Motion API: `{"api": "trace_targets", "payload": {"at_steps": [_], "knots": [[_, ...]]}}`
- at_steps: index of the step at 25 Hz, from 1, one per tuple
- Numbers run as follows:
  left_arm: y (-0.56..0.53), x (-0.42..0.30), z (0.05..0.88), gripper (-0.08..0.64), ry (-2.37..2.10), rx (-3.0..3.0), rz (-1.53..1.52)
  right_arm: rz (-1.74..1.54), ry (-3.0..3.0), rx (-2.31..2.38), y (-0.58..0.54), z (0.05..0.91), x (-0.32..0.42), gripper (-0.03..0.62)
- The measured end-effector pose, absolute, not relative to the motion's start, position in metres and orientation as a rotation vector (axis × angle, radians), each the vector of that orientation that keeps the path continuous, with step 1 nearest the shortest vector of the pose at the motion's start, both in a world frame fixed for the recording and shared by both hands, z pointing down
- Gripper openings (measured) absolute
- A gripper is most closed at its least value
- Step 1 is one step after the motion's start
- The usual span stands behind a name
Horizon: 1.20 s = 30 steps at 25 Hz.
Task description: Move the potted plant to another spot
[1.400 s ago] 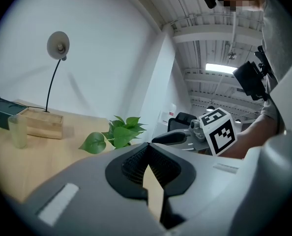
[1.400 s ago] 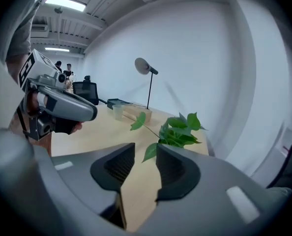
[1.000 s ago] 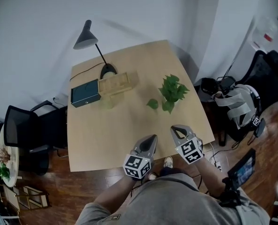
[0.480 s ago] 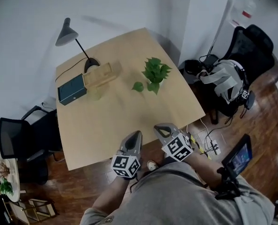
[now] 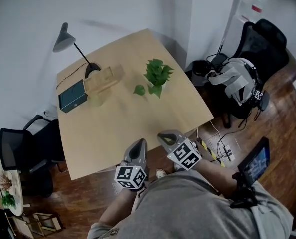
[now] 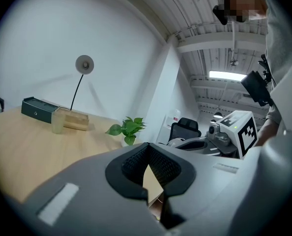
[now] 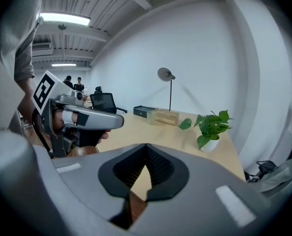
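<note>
The potted plant (image 5: 155,76), green leaves in a small white pot, stands on the far right part of the wooden table (image 5: 138,118). It also shows in the left gripper view (image 6: 129,129) and the right gripper view (image 7: 211,127). Both grippers hover at the table's near edge, well short of the plant. My left gripper (image 5: 139,146) (image 6: 148,151) is shut with nothing in it. My right gripper (image 5: 165,136) (image 7: 146,151) is shut and empty too, just right of the left one.
At the table's far left stand a desk lamp (image 5: 63,38), a dark box (image 5: 72,95), a wooden box (image 5: 104,78) and a pale cup (image 5: 94,99). A black chair (image 5: 18,143) sits left of the table. Right of it are a loaded chair (image 5: 237,81) and floor cables (image 5: 220,151).
Both grippers have drawn back from over the table to its near edge, still shut. The head camera has shifted. The plant has stayed where it was on the table.
</note>
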<state>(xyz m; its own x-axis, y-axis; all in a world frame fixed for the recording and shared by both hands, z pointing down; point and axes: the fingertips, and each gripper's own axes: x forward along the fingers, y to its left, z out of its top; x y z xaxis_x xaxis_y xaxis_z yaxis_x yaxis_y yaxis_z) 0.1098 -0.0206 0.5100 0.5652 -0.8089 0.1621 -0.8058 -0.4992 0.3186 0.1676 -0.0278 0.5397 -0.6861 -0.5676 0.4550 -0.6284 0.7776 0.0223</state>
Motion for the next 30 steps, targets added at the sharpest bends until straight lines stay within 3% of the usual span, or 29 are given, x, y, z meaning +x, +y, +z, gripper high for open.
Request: {"api": "trace_targets", "payload": {"at_steps": [30], "knots": [[-0.043,0.137,0.508,-0.006,-1.283,2.457,0.039,0.308,-2.513,0.946,-0.067,0.543,0.191,0.006]]}}
